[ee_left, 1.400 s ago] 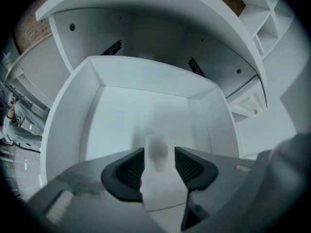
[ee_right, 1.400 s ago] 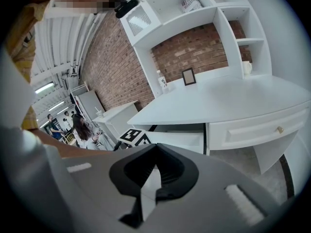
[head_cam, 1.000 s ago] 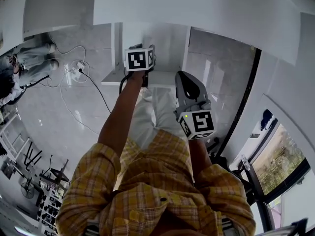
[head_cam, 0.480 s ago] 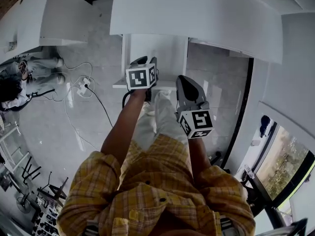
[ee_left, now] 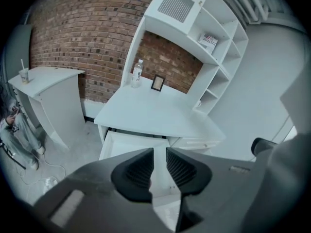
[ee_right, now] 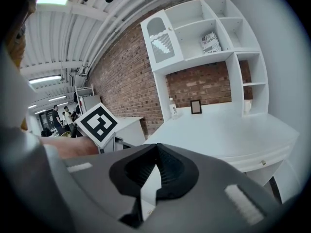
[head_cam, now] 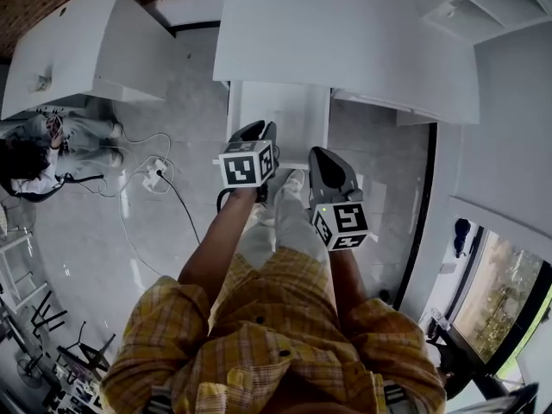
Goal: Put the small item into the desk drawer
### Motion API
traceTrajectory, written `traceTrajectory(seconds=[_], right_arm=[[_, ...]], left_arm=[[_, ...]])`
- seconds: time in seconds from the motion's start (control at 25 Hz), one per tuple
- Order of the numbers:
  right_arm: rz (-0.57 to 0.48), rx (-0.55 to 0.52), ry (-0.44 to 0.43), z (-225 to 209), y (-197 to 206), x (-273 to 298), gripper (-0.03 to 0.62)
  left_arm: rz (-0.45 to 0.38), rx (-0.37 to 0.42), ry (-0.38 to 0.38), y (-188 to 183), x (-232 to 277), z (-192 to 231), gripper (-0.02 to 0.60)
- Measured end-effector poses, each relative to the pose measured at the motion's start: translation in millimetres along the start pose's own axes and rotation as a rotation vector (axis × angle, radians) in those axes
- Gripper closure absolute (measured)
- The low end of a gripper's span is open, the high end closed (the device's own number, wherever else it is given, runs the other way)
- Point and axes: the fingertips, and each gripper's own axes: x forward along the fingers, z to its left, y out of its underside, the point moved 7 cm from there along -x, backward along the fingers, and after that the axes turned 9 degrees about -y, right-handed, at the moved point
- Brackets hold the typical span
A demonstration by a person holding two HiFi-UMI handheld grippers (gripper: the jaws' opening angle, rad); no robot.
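- Since the earlier frame, both grippers have been lifted up and away from the open drawer [head_cam: 278,110], and more of the desk [head_cam: 345,33] has been brought into the head view.
- Head view: the left gripper [head_cam: 256,133] is held above the drawer's near edge. The right gripper [head_cam: 321,155] is held just beside it, lower in the picture.
- Left gripper view: the jaws have just been closing and a narrow gap is left, with nothing between them. The drawer is seen pulled out beneath the desk, on which a bottle [ee_left: 137,74] and a picture frame [ee_left: 157,83] are stood.
- Right gripper view: the jaw tips are brought together and nothing is held.
- The small item cannot be made out in any view.
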Motion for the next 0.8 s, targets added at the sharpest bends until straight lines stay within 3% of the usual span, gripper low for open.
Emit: traceTrajectory(seconds=[0.36,0.8], right_arm=[[-0.063,-0.019,0.011,16,-28,-18,0.595],[-0.141,-0.002,0.013,30,-55,-48,0.595]], left_arm=[[-0.138,0.015,0.027,-16,-59,-10,0.576],[-0.303,0.079,0.057,-35,-120,-27,0.578]])
